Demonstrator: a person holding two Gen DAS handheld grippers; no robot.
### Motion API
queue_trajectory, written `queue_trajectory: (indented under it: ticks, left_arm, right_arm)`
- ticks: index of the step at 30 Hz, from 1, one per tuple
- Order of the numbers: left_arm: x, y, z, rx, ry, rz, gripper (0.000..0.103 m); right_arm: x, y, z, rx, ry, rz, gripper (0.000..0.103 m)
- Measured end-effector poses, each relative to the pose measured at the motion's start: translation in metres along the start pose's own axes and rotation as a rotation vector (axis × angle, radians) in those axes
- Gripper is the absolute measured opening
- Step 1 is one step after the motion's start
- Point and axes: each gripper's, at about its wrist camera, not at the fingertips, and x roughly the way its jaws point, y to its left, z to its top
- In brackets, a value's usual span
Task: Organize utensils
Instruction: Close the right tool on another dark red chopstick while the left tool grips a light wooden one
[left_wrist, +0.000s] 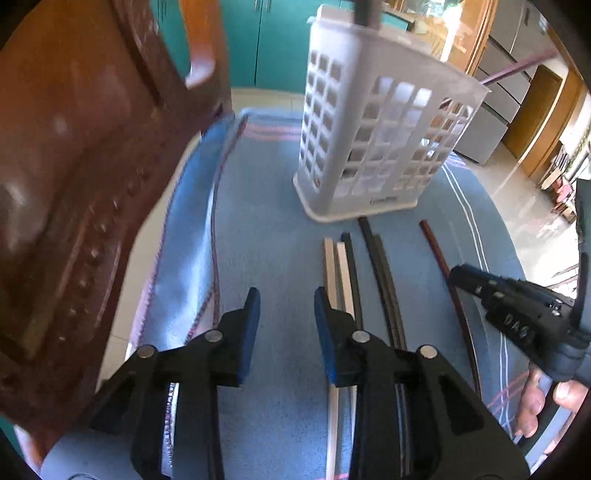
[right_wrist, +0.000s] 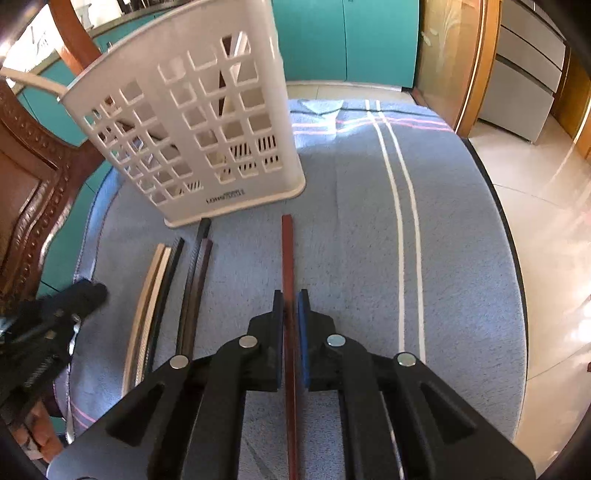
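Observation:
A white slotted utensil basket (left_wrist: 369, 140) (right_wrist: 192, 129) stands upright on the blue cloth, with a few sticks inside it. In front of it several chopsticks lie side by side: a white pair (left_wrist: 338, 266) (right_wrist: 155, 288), dark ones (left_wrist: 380, 266) (right_wrist: 194, 280) and a single red-brown chopstick (left_wrist: 439, 258) (right_wrist: 287, 251). My left gripper (left_wrist: 286, 317) is open just above the cloth with nothing between its fingers; its right finger hangs over the white pair. My right gripper (right_wrist: 290, 299) is shut on the red-brown chopstick, which still lies flat on the cloth. In the left wrist view the right gripper (left_wrist: 456, 273) shows at the right edge.
A carved wooden chair (left_wrist: 74, 184) (right_wrist: 29, 192) stands close on the left. The striped blue cloth (left_wrist: 266, 221) (right_wrist: 369, 221) covers a round table whose edge drops to tiled floor (right_wrist: 546, 221) on the right. A hand (left_wrist: 535, 402) holds the right gripper.

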Motion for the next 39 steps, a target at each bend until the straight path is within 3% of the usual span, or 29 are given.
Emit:
queue_trajectory:
  ticks: [5,11,15,19,31,33,36,39]
  left_arm:
    - [0.009,-0.001,-0.002,0.010,0.030,-0.049,0.038]
    - [0.026,-0.015,-0.003,0.043,0.042,0.009,0.039]
    - [0.030,-0.021,-0.003,0.054,0.051,0.016,0.045]
    - [0.034,-0.034,-0.004,0.103,0.034,0.078,0.045]
    - [0.037,-0.030,0.003,0.084,0.020,0.113,0.040]
    - [0.037,-0.031,0.004,0.083,0.020,0.104,0.034]
    - [0.035,-0.034,0.003,0.086,0.016,0.099,0.020]
    - [0.035,-0.035,0.003,0.082,0.012,0.095,0.010]
  right_arm:
    - [0.001,0.000,0.001,-0.004,0.002,-0.003,0.011]
    - [0.004,-0.001,-0.006,-0.012,0.008,-0.018,0.014]
    - [0.005,0.002,-0.010,-0.030,0.006,-0.031,0.020]
    - [0.012,0.008,-0.010,-0.060,-0.003,-0.074,0.020]
    - [0.017,0.031,-0.017,-0.160,-0.064,-0.194,0.027]
    - [0.017,0.030,-0.017,-0.152,-0.058,-0.179,0.025]
    - [0.013,0.029,-0.020,-0.131,-0.041,-0.122,0.009]
    - [0.012,0.029,-0.021,-0.133,-0.045,-0.119,0.007]
